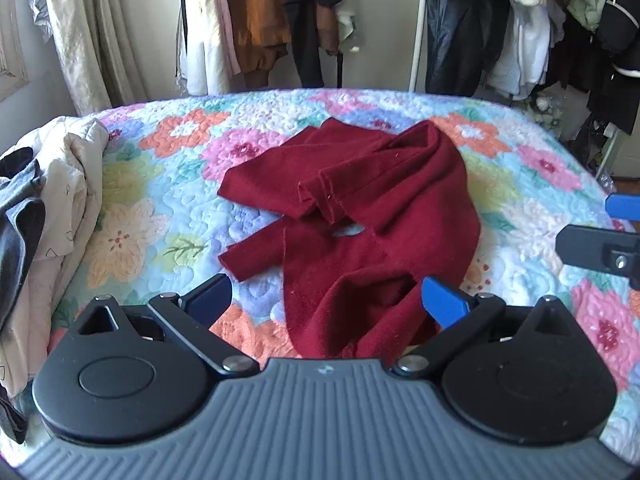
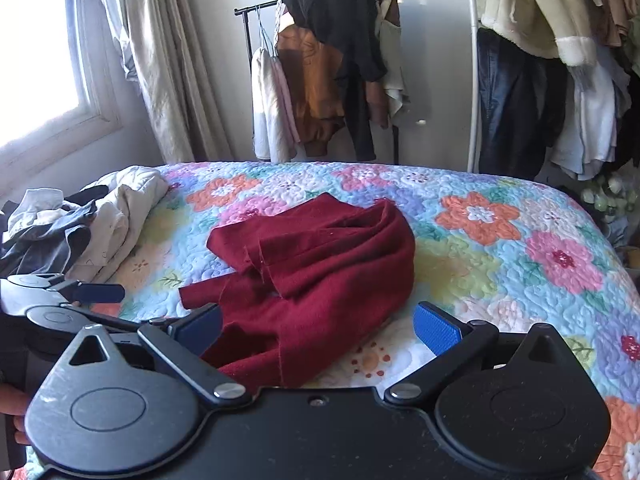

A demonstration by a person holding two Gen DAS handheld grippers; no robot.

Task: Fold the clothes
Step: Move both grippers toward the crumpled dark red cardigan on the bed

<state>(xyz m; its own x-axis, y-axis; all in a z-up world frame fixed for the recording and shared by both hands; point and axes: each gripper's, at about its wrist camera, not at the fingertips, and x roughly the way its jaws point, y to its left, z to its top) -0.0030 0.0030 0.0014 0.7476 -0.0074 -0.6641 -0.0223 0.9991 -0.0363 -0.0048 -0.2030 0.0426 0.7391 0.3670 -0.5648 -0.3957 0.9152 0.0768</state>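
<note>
1. On the floral quilt point(image 1: 168, 216), a dark red garment point(image 1: 360, 208) is being shown lying crumpled near the middle of the bed, unfolded, with a sleeve-like strip stretching out to the left at its near side.
2. In the left wrist view the left gripper point(image 1: 326, 300) is being held just over the garment's near edge; its fingers are being kept wide apart, nothing being gripped, with the red cloth lying between and under the blue pads point(image 1: 444, 300).
3. In the right wrist view the right gripper point(image 2: 318, 326) is being held over the near right part of the same garment point(image 2: 316, 264); its fingers are also being kept wide, nothing being clamped, the left pad sitting over red fabric and the right pad point(image 2: 436, 328) over bare quilt point(image 2: 520, 272).
4. The right gripper is also being seen at the far right edge of the left wrist view point(image 1: 612, 232), beside the garment and apart from it; only part of it is being caught there.
5. The left gripper is being seen at the left edge of the right wrist view point(image 2: 76, 300), near the garment's left strip; contact cannot be told.
6. A pile of clothes point(image 1: 44, 208), cream and dark grey, is being shown heaped on the left side of the bed, well apart from the red garment.
7. Beyond the far edge of the bed, a clothes rack point(image 2: 320, 80) with hanging jackets is being shown against the wall, a curtain point(image 2: 168, 60) hanging to its left by the window point(image 2: 36, 40).
</note>
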